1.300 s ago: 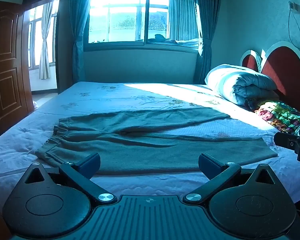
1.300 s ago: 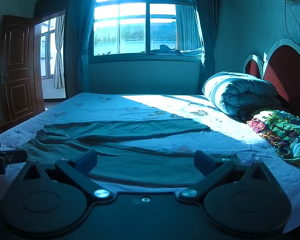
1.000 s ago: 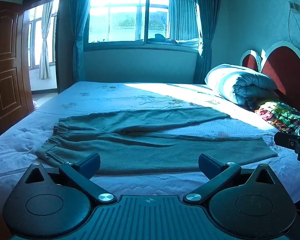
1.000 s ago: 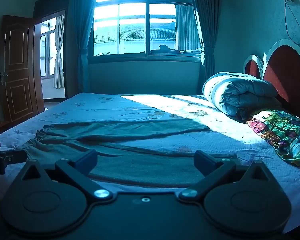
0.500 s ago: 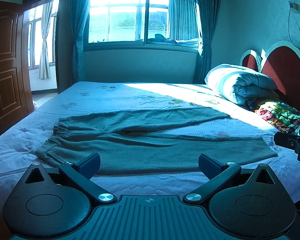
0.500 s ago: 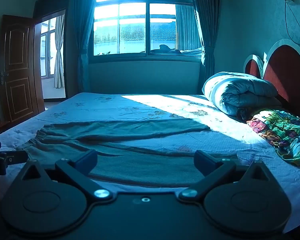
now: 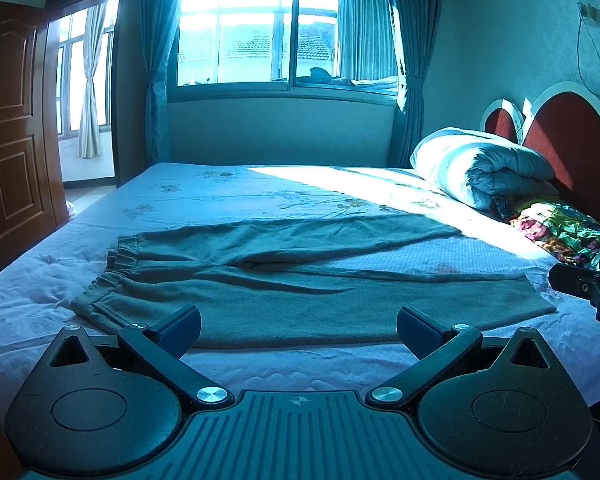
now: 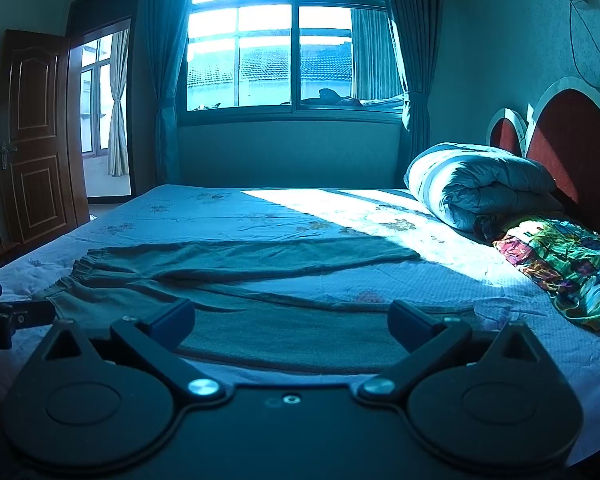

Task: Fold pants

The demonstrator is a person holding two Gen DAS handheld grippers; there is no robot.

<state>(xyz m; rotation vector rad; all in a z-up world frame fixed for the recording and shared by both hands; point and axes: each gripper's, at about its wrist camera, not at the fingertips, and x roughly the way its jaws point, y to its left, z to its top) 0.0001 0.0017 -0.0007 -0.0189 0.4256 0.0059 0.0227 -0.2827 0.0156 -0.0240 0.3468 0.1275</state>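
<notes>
On the bed [image 7: 260, 196], grey-green sweatpants [image 7: 300, 280] lay flat and unfolded, elastic waistband [image 7: 118, 258] toward the door side, both legs running toward the headboard [image 7: 564, 136] and splayed apart in a narrow V. Left gripper [image 7: 298, 326] was held low at the near edge of the bed, jaws spread wide, nothing between them, fabric just ahead but not touched. Right gripper [image 8: 290, 318] was the same: wide apart, empty, aimed at the near leg closer to its hem.

Judged step: first grasp, not yet made. To do it well, each gripper should probably pinch one end of the near leg's outer edge, left by the waistband corner, right by the hem, taking both fabric layers but not the bedsheet, then lift together and lay the near leg over the far one, edges matched. Uneven lift would likely skew the fold. Rolled duvet [image 8: 480, 184] and the multicoloured cloth [image 8: 568, 260] sat clear of the pants.
</notes>
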